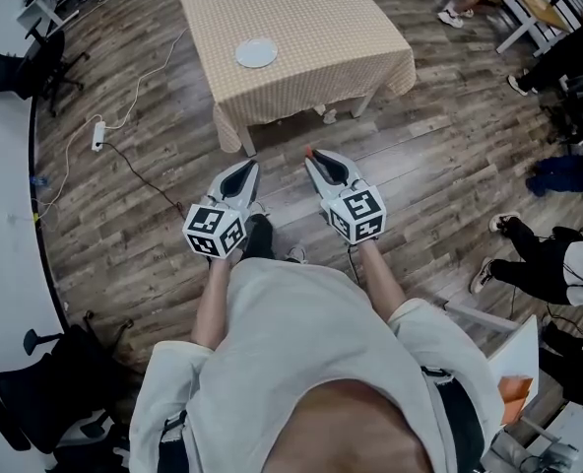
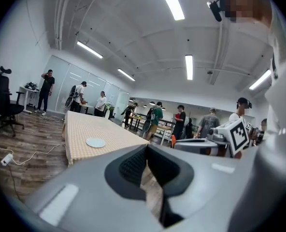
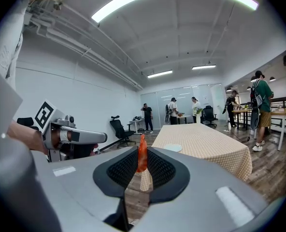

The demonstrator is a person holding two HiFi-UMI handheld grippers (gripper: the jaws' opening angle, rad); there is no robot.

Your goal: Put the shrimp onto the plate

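Note:
An orange shrimp (image 3: 142, 153) stands upright between the pads of my right gripper (image 3: 142, 164), which is shut on it; in the head view its tip (image 1: 309, 151) pokes out at the gripper's front (image 1: 313, 160). My left gripper (image 1: 245, 169) hangs beside it, its jaws (image 2: 147, 151) together with nothing between them. A small white plate (image 1: 257, 52) lies near the front of a table with a checked cloth (image 1: 301, 18), ahead of both grippers. The plate also shows in the left gripper view (image 2: 95, 142) and the right gripper view (image 3: 172, 148). Both grippers are over the wooden floor, short of the table.
A power strip and cable (image 1: 98, 136) lie on the floor at the left. Office chairs (image 1: 16, 67) stand at the left edge and a black chair (image 1: 55, 402) behind me. Seated people (image 1: 548, 254) are at the right; several people stand beyond the table (image 2: 155, 120).

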